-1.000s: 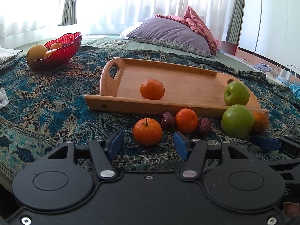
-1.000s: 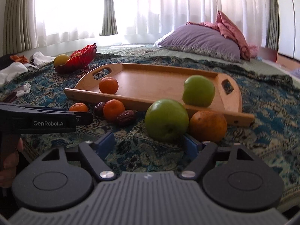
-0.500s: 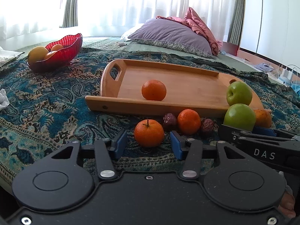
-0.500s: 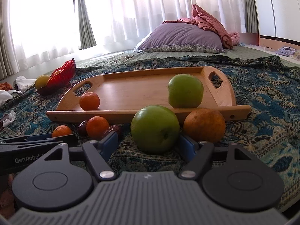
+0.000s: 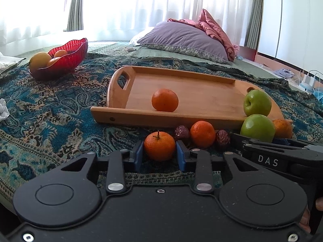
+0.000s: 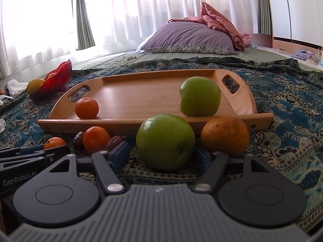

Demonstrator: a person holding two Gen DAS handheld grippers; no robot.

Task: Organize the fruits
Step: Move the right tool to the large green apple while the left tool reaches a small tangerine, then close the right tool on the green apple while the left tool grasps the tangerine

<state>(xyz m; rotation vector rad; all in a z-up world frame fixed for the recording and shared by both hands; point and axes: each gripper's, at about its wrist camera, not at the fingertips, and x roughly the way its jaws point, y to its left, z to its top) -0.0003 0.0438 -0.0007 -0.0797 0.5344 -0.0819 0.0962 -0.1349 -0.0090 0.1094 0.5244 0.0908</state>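
On the bed, right between its blue pads, the left gripper now has a small tangerine. A moment ago the pads stood wide apart with the tangerine out in front; now they have come in close and sit against both sides of the fruit, so it looks held. That means this tangerine is likely ready to be lifted and put in the wooden tray just ahead of the gripper. The right gripper has also moved up to a big green apple. The apple sits between its pads, but they are spread wide, and there is a gap on the left side, so I think it is not held yet. Just to the right of that gripper lies a dull orange, touching the tray's front rim. Left of it sit another tangerine and two brown dates. Inside the tray, beyond both grippers, there is already one tangerine and one green apple. Far off to the left stands a red bowl with more fruit.
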